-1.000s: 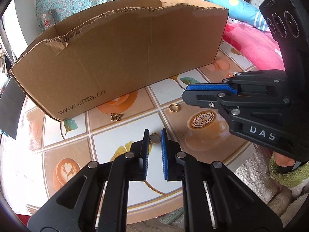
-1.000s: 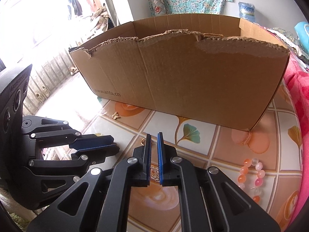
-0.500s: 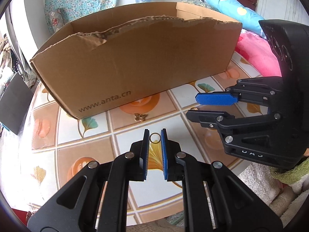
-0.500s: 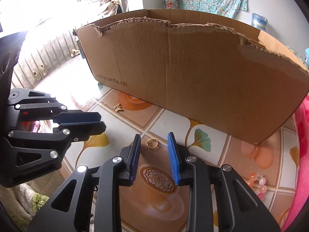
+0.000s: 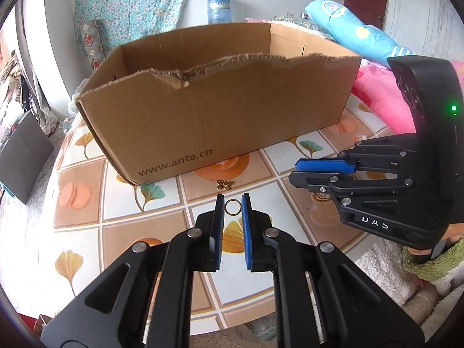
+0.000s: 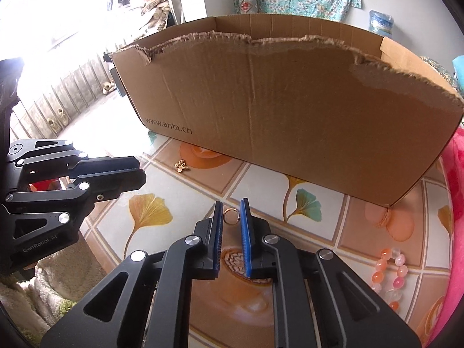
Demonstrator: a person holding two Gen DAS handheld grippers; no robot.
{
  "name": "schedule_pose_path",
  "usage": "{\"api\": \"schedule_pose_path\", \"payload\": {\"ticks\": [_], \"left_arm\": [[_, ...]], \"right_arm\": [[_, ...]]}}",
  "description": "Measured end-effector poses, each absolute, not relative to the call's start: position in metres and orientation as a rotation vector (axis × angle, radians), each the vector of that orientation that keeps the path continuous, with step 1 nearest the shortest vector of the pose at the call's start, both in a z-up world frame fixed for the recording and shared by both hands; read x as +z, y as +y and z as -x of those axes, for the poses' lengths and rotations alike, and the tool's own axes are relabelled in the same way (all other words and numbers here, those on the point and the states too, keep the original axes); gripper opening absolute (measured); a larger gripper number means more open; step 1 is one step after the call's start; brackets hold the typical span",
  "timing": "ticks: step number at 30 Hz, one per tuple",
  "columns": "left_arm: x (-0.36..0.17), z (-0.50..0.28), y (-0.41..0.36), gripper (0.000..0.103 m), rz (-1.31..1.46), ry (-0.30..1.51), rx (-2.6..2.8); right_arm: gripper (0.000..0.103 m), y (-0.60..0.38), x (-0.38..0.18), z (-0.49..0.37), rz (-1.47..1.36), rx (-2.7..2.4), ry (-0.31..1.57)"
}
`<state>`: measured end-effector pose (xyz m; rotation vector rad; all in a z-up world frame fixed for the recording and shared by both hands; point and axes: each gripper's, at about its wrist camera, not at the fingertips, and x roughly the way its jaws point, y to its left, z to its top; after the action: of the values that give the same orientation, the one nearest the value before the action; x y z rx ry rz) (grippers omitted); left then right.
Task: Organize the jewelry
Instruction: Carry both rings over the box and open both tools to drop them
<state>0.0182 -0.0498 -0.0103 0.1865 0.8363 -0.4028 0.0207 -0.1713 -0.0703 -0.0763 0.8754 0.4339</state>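
Left hand-held gripper (image 5: 233, 206) pinches a thin ring (image 5: 233, 207); right hand-held gripper (image 6: 231, 216) pinches a gold ring (image 6: 231, 216); cardboard box (image 5: 220, 110) far.

The left gripper (image 5: 233, 203) is built of matte black plastic linkage arms, joined by round silver rivets, and its two fingers are faced with ribbed blue pads (image 5: 246, 226). The same black arms, silver rivets and blue pads (image 6: 245, 229) are seen on the right gripper (image 6: 231, 211). On the right gripper's housing, white lettering, a lit green lamp and round recessed openings are visible. "GenRobot.AI" is printed in pale letters on the left gripper's side. A patch of bare skin and a green fuzzy sleeve (image 5: 426, 261) are seen under the right housing.
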Motion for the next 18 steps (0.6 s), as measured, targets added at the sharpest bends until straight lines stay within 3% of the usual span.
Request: {"api": "schedule_pose_path", "payload": {"ticks": [12,18], "left_arm": [[0.083,-0.008,-0.043,0.011,-0.156,0.564,-0.501],[0.094,-0.081,-0.05,0.011,-0.071,0.687,-0.555]], "right_arm": [[0.012,-0.193,0.035,-0.004,0.016,0.474,0.62],[0.012,-0.204,0.06,-0.065,0.018,0.484,0.673]]}}
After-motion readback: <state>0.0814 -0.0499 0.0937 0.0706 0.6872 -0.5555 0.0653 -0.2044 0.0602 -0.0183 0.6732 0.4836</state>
